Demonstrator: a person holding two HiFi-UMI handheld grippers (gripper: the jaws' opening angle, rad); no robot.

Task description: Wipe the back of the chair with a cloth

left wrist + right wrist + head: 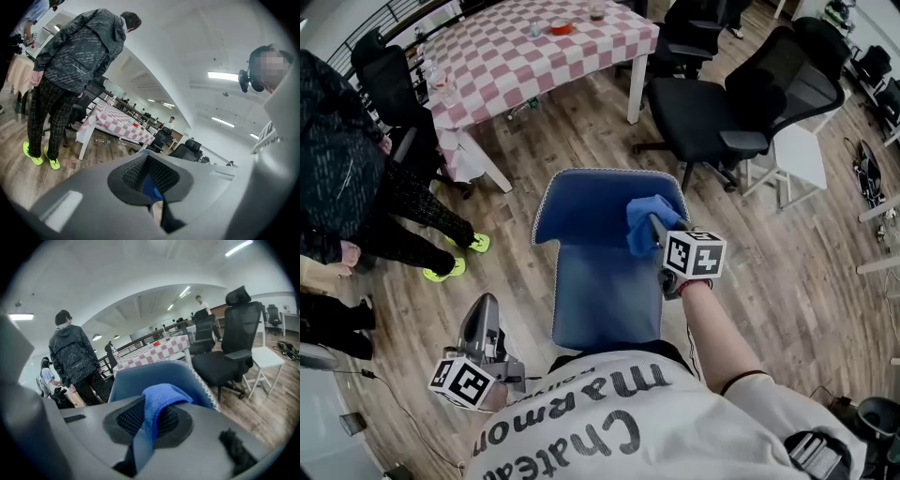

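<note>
A blue chair (581, 211) stands in front of me, its backrest at the far side and its seat (605, 300) nearer. My right gripper (654, 227) is shut on a blue cloth (647, 223), which lies against the right part of the backrest's inner face. In the right gripper view the cloth (158, 405) drapes over the jaws, with the backrest (154, 375) just beyond. My left gripper (484, 319) hangs low at the chair's left, apart from it, jaws shut with nothing in them. A sliver of blue shows through its jaw gap in the left gripper view.
A pink-checked table (534, 47) stands beyond the chair. Black office chairs (731, 108) and a white side table (799, 155) are at the right. A person in dark clothes and neon-yellow shoes (356, 187) stands at the left. The floor is wood planks.
</note>
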